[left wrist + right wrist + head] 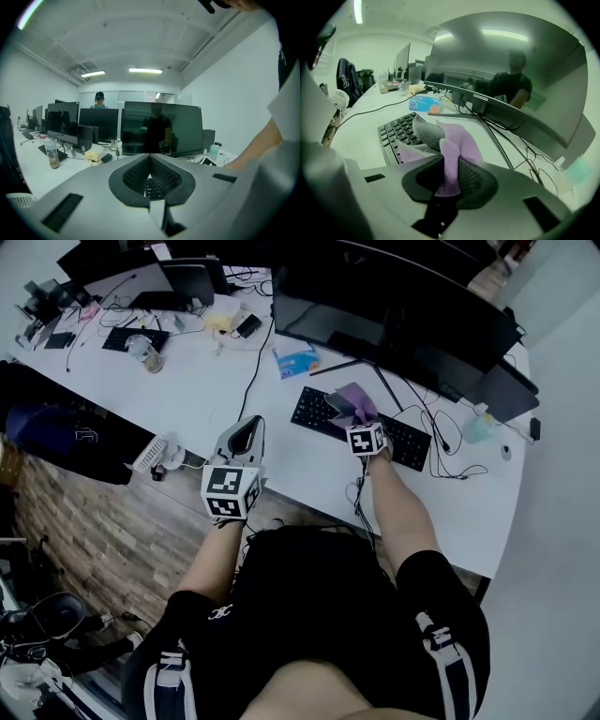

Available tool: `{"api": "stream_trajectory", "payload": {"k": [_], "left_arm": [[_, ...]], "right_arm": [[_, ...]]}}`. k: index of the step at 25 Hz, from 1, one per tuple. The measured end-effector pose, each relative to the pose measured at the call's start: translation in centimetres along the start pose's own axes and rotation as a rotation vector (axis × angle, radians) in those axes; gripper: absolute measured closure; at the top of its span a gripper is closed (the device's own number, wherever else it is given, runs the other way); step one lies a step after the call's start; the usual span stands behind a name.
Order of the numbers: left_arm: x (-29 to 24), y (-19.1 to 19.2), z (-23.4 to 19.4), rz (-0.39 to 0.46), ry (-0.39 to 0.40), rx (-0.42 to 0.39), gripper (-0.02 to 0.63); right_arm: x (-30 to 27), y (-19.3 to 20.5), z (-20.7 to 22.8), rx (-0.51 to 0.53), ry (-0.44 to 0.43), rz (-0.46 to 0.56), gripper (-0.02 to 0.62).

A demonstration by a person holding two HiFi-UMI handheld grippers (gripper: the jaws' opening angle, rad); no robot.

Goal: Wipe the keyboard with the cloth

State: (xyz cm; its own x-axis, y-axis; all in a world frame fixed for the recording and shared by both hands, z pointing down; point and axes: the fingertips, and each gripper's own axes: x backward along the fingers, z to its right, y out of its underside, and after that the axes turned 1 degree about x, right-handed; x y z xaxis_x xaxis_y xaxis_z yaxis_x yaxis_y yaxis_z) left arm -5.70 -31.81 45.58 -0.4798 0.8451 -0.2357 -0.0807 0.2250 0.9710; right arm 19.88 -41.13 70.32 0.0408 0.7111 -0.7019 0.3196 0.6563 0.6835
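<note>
At the far left of the white table [216,390] a bottle [145,352] is standing among cables. The left gripper [247,430] is hovering over the near edge of the table, to the left of the keyboard [314,414] and apart from it. In the left gripper view its 2 fingers [133,176] are pressing together at the tips and are holding nothing. Only a small part of the keys is showing through the gap behind them.

Behind the keyboard's left end a blue pack [295,360] is lying on the table. The black keyboard is lying in front of the big dark monitor [394,315], parallel to it.

The purple cloth [355,399] is sitting above the middle part of the keyboard. I cannot tell if it is touching the keys. The right gripper [450,171] is holding it: in the right gripper view the 2 fingers [477,177] are pinching a fold of the cloth between them, and the rest of the cloth is spreading out in front, with a grey side also showing. The person's right arm is reaching from the table edge over to the keyboard.
</note>
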Motion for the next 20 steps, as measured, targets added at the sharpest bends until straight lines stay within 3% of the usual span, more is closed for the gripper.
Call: {"api": "stream_trajectory", "payload": {"k": [20], "left_arm": [[-5.0, 0.1, 13.2, 0.005, 0.167, -0.03, 0.595]], "right_arm": [[5.5, 9.6, 12.6, -0.096, 0.112, -0.01, 0.502]]}}
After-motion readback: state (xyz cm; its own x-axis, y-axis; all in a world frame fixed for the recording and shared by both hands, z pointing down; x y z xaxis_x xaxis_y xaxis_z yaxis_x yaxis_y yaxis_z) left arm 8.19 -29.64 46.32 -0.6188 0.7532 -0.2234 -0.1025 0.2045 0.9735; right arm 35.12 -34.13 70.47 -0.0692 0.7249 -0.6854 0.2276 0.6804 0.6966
